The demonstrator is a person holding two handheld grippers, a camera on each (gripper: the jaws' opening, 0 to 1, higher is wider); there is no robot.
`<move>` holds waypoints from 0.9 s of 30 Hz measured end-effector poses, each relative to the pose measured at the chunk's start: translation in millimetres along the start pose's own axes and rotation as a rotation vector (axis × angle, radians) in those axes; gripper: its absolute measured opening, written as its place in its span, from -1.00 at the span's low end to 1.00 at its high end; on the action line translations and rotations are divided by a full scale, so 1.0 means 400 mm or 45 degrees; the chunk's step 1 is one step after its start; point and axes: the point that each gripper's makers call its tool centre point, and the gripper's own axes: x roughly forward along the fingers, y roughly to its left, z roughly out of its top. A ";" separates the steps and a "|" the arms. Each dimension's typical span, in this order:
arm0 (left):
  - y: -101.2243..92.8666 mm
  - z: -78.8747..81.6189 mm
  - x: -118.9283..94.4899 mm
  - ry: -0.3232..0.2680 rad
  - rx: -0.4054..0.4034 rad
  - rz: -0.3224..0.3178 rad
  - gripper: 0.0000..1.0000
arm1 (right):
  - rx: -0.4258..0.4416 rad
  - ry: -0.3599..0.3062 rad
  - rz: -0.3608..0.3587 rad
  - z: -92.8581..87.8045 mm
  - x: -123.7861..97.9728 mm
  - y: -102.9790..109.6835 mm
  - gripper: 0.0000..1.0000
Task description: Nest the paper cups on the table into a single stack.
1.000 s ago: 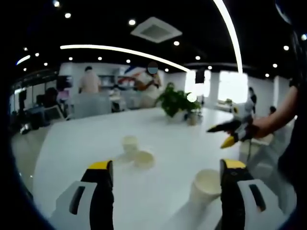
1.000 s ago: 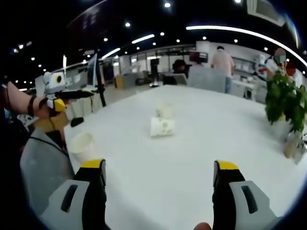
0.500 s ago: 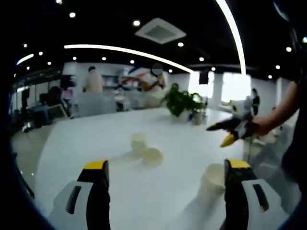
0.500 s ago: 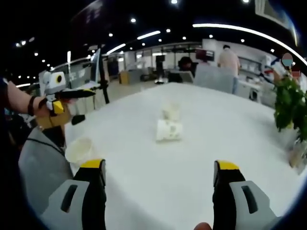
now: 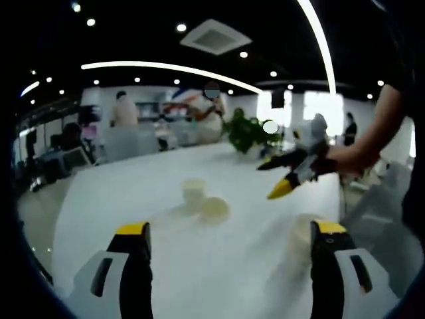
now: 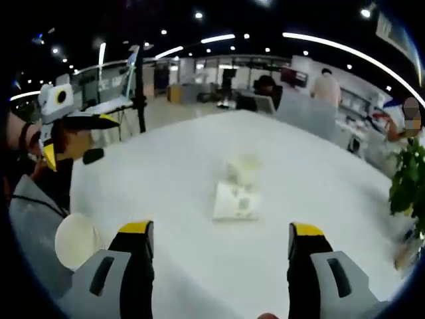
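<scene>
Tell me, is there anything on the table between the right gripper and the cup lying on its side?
No. In the right gripper view, only bare white table lies between the open right gripper and the tipped cup.

Tipped cup [image 6: 234,201] before upright cup [image 6: 244,166] (perhaps touching), third cup [image 6: 75,239] left, apart
</scene>
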 end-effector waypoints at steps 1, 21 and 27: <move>0.000 -0.002 0.000 0.000 0.000 0.000 0.98 | -0.008 0.031 0.007 -0.006 0.020 0.002 0.49; 0.027 -0.080 -0.007 0.073 -0.058 -0.041 0.97 | -0.059 0.236 -0.116 -0.009 0.170 -0.038 -0.03; 0.037 -0.084 -0.005 0.081 -0.054 -0.057 0.97 | -0.119 0.230 -0.125 0.014 0.197 -0.033 -0.22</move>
